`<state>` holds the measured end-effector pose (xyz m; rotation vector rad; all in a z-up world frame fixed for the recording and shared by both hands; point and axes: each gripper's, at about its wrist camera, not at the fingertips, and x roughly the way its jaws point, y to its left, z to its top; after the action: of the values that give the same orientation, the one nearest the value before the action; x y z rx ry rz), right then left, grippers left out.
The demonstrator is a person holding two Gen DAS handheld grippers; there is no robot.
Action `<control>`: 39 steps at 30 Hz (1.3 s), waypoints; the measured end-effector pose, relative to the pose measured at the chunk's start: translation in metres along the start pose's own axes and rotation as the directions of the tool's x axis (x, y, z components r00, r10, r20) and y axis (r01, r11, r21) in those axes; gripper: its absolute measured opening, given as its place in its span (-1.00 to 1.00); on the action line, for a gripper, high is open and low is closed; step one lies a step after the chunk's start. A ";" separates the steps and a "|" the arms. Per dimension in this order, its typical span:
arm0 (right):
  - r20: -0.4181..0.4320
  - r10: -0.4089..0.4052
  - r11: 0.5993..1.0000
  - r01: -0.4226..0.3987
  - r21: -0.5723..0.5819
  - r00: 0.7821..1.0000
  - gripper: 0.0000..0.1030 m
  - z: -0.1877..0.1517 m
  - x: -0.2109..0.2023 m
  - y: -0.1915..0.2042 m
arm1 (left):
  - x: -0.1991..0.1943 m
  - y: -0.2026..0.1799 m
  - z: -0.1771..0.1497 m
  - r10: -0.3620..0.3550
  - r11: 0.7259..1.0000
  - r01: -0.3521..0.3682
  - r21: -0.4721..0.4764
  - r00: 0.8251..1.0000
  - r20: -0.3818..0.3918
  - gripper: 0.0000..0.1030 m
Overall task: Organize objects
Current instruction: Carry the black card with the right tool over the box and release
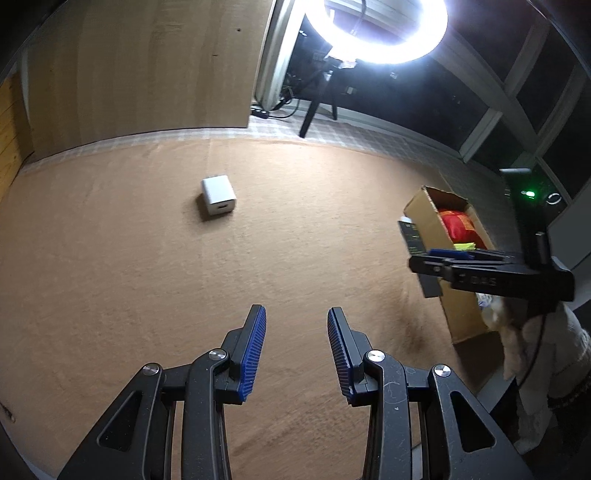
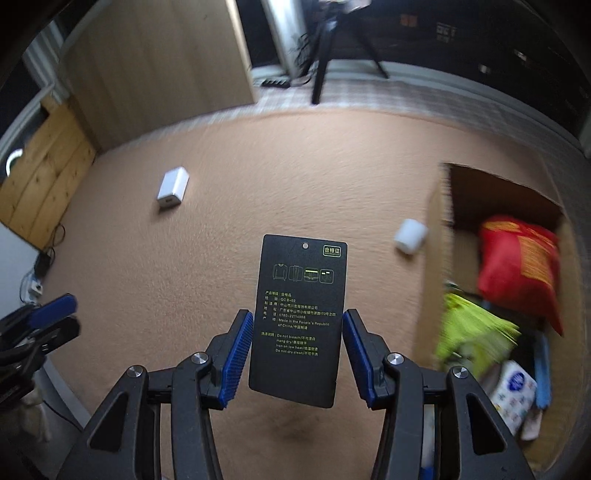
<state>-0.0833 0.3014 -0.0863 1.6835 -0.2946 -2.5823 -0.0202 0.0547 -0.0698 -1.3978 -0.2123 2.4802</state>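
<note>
My right gripper [image 2: 297, 321] is shut on a black card [image 2: 301, 280] with green print, its blue pads pressing the card's two long edges, above the tan cloth. In the left wrist view that gripper [image 1: 428, 264] hangs over the near end of an open cardboard box [image 1: 424, 210], with the card [image 1: 415, 243] seen edge-on. The box [image 2: 439, 229] holds a red packet [image 2: 517, 266], a yellow-green packet [image 2: 472, 328] and other items. A white charger [image 1: 218, 197] lies alone on the cloth, also seen from the right wrist [image 2: 173, 189]. My left gripper [image 1: 296, 350] is open and empty above bare cloth.
A small white roll [image 2: 410, 236] lies beside the box's left wall. A wooden cabinet [image 1: 147, 66] stands at the back, and a wooden crate [image 2: 48, 177] at the left. A ring light [image 1: 376, 33] on a tripod [image 1: 314, 110] glares behind the cloth.
</note>
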 end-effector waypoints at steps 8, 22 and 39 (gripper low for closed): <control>0.083 -0.074 0.994 0.067 0.092 0.994 -0.11 -0.023 -0.051 -0.046 | 0.021 -0.023 0.010 -0.029 0.999 0.030 0.042 0.999 -0.023 -0.27; 0.079 -0.204 0.962 0.185 0.201 0.976 -0.11 -0.042 -0.064 -0.113 | 0.051 -0.065 0.018 -0.072 0.990 0.080 0.118 0.995 -0.073 -0.27; 0.100 -0.217 0.950 0.186 0.249 0.971 0.17 -0.050 -0.079 -0.123 | 0.072 -0.089 0.025 -0.082 0.979 0.100 0.178 0.991 -0.103 -0.27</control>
<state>0.0025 0.4260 -0.0571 1.7054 -0.4797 -2.9146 -0.0617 0.1620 -0.0921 -1.3928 -0.0263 2.2879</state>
